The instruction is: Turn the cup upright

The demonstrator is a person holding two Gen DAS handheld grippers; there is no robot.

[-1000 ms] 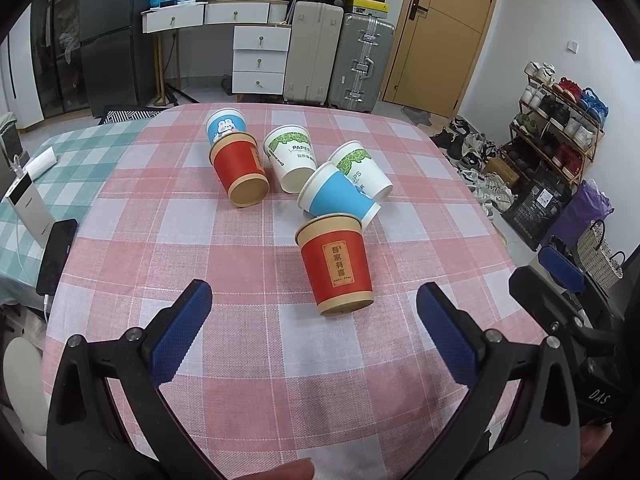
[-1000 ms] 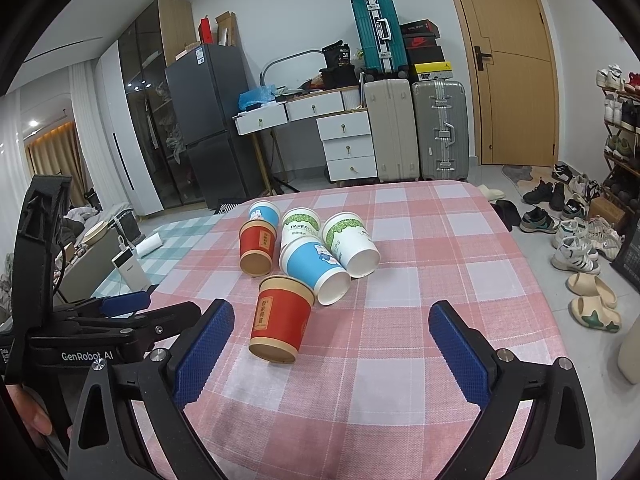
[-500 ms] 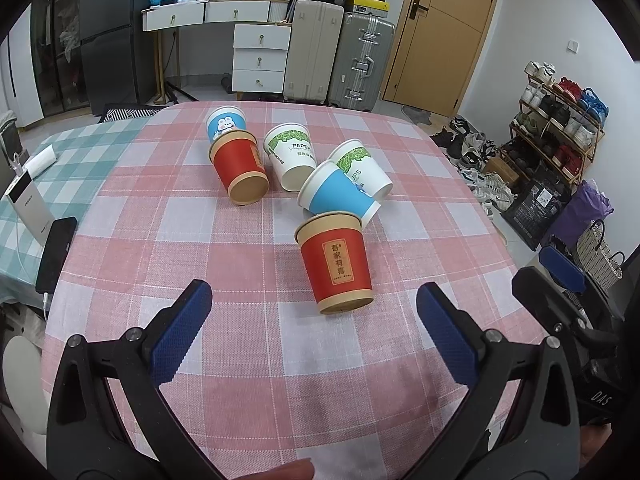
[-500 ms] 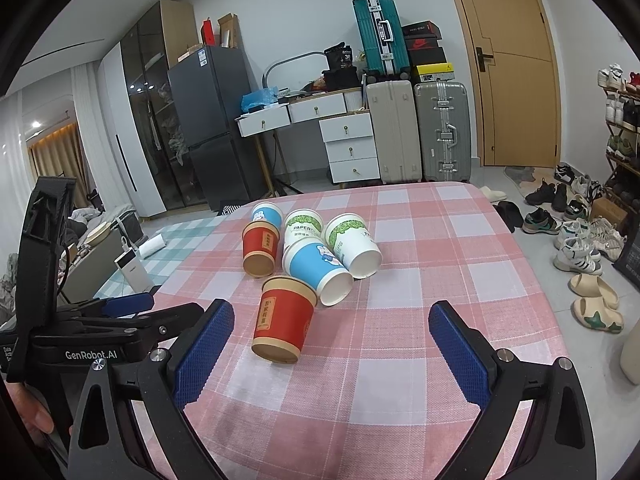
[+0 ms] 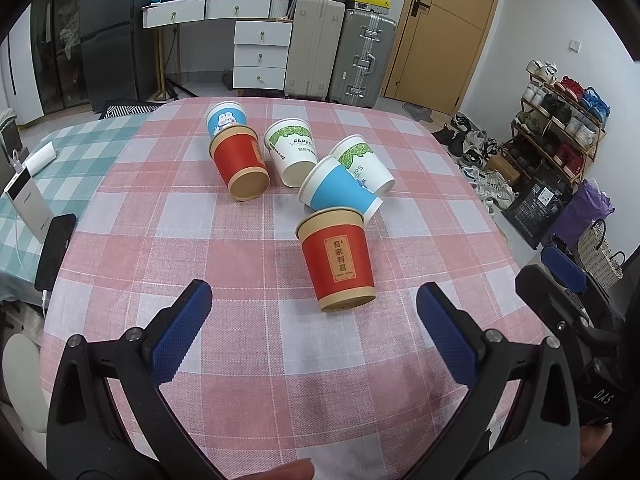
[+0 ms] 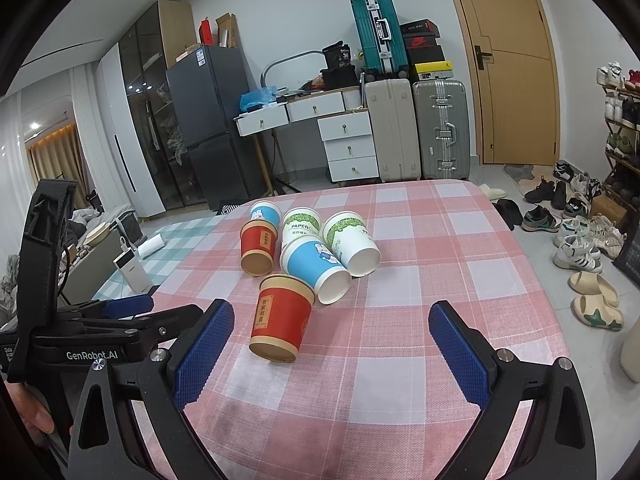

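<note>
Several paper cups lie on their sides on the pink checked tablecloth (image 5: 240,360). The nearest is a red cup with a gold label (image 5: 338,260), also in the right wrist view (image 6: 282,318). Behind it lie a blue cup (image 5: 340,192), a white cup with green leaves (image 5: 366,168), a white PAPER cup (image 5: 294,150), a second red cup (image 5: 240,164) and a small blue cup (image 5: 225,118). My left gripper (image 5: 314,322) is open and empty, short of the nearest red cup. My right gripper (image 6: 332,338) is open and empty, also short of it.
A teal checked table (image 5: 36,168) with a power bank (image 5: 28,204) and phone (image 5: 56,250) adjoins on the left. Shoes (image 6: 580,240) and a shoe rack (image 5: 560,120) are on the right. Suitcases (image 6: 416,128), drawers and a fridge stand behind.
The right wrist view has tilted up and drawn back slightly, so the cups sit lower in its frame. The left gripper and the cups have not moved.
</note>
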